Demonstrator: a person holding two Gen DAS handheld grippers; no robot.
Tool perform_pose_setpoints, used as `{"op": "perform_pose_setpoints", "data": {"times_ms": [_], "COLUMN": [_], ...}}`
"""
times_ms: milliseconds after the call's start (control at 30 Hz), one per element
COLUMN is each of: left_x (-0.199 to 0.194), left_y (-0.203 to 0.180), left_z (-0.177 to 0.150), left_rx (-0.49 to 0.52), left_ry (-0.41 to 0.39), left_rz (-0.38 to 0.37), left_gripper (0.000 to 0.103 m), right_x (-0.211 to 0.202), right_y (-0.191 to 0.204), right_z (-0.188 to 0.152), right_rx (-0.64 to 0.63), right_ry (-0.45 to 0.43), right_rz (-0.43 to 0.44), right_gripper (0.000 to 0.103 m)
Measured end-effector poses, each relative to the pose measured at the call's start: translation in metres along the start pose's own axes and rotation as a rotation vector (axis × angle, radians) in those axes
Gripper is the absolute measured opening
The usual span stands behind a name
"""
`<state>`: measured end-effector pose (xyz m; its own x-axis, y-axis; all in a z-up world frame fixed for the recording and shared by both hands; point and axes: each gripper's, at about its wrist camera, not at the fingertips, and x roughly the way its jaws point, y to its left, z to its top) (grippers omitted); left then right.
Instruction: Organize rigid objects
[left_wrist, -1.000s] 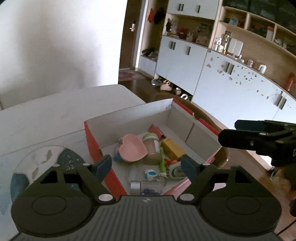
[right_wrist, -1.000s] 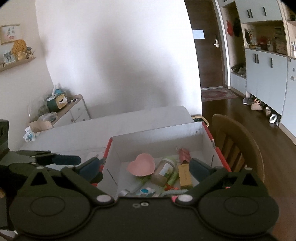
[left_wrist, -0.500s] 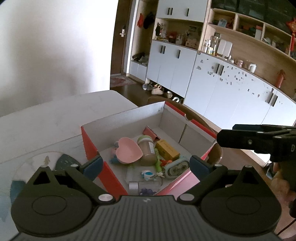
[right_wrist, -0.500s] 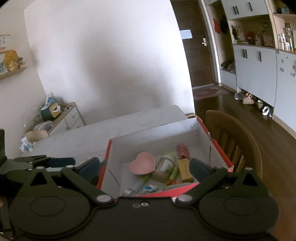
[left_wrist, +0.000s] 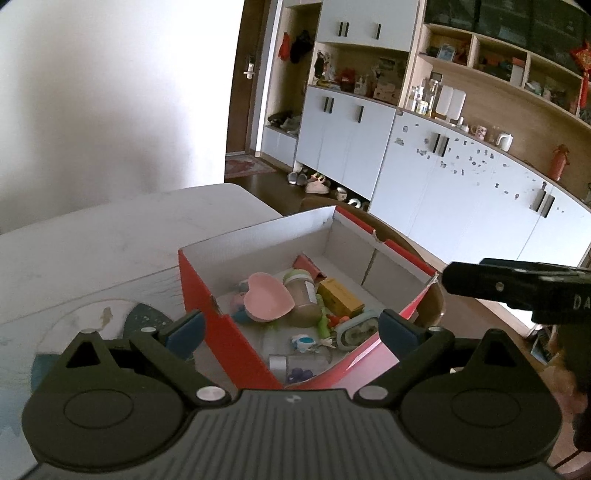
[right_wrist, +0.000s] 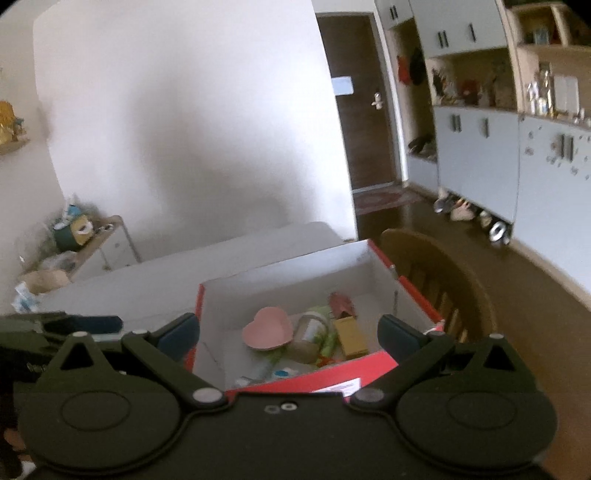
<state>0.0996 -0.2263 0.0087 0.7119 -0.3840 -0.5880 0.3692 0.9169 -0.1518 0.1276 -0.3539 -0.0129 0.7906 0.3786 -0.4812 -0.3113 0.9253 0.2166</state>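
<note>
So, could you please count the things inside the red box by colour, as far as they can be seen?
Pink: 1, the heart-shaped dish
Yellow: 1, the small carton
Beige with green lid: 1, the jar
Dark red: 1, the packet
Pale green: 1, the alarm clock
Clear: 1, the bottle
Total: 6 told apart; several small bits are too unclear to count.

A box (left_wrist: 229, 336) is sitting at the tabletop (left_wrist: 110, 236) edge, a chair (right_wrist: 443, 280) standing beyond it. Inside, a heart-shaped dish (left_wrist: 267, 301) is lying left of a jar (left_wrist: 303, 297) and a carton (left_wrist: 340, 297).
</note>
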Motion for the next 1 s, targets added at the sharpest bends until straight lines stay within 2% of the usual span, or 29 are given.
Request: {"op": "perform_pose_setpoints", "data": {"times_ms": [300,667,1000], "left_x": [-0.007,-0.02,-0.025], "left_y": [0.008,0.015,0.021], "left_z": [-0.002,-0.005,-0.01], "left_rx": [0.001,0.014,0.021], "left_ry": [-0.013,-0.044,-0.021], "left_rz": [-0.008,-0.039,-0.083], "left_gripper": [0.1,0.1,0.1], "right_x": [-0.009,-0.012,-0.017], "right_y": [0.012,0.023,0.035], "right_z": [-0.006,-0.016,-0.028], "right_rx": [-0.026,-0.011,0.008], "right_ry": [-0.04,-0.018,0.005], "right_rz": [-0.082,-0.134,-0.164], "right_gripper": [0.103,0.103,0.103]}}
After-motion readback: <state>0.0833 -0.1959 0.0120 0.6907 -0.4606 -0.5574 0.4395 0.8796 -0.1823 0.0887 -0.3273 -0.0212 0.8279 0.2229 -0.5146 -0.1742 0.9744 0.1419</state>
